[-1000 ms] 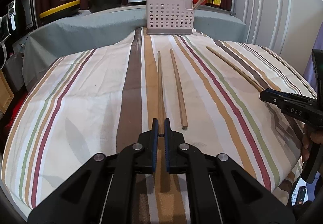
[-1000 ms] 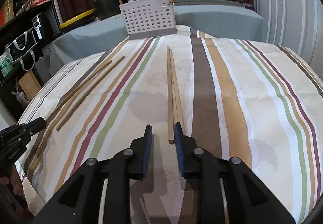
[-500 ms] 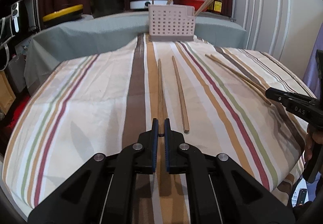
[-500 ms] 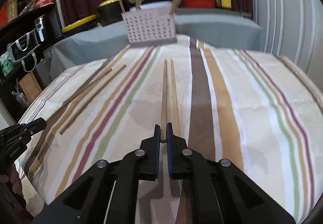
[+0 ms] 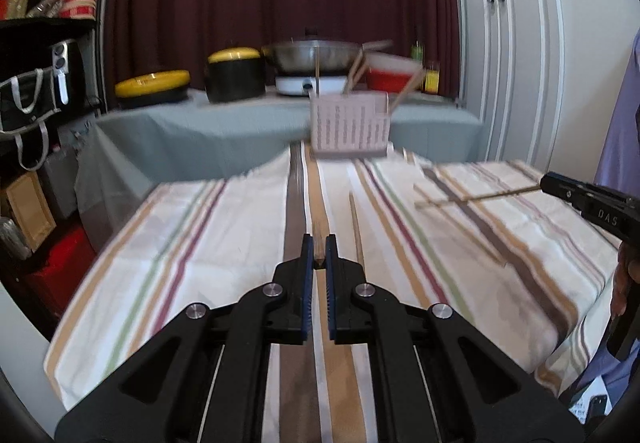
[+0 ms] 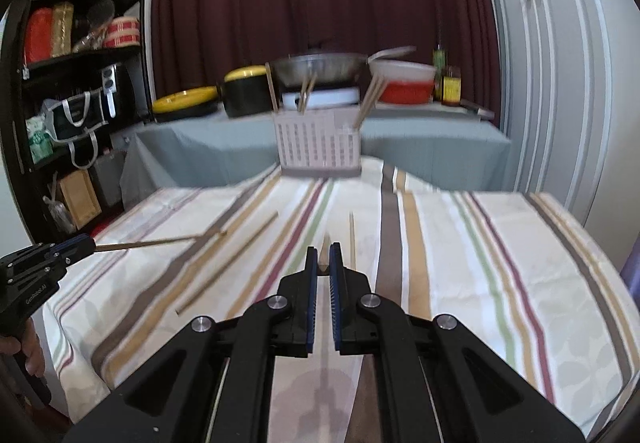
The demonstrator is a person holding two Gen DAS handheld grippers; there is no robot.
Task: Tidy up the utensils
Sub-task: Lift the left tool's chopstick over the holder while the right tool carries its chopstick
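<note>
My left gripper [image 5: 319, 243] is shut on the near end of a wooden chopstick [image 5: 319, 233] and holds it off the striped tablecloth [image 5: 224, 235]. Its partner chopstick [image 5: 356, 231] lies just to the right on the cloth. My right gripper [image 6: 324, 255] is shut on another chopstick [image 6: 325, 246], also lifted, with one more chopstick [image 6: 352, 239] lying beside it. Each gripper shows in the other's view: the left gripper [image 6: 82, 245] at the left edge, the right gripper [image 5: 548, 179] at the right edge. The white perforated utensil basket [image 5: 348, 127] stands at the table's far end with several chopsticks in it.
Behind the basket [image 6: 316, 143] a grey-covered counter [image 6: 200, 147] carries a wok [image 5: 316, 55], black pots with yellow lids [image 5: 236, 75] and a red bowl [image 6: 406, 83]. A dark cluttered shelf [image 6: 68, 83] stands left, white cupboard doors [image 5: 504, 63] right. A hand [image 5: 624, 283] shows at the right edge.
The right gripper's jaws closed on a chopstick. Both grippers then rose and tipped up, each lifting its chopstick off the cloth; the basket now sits lower and nearer the middle of both views.
</note>
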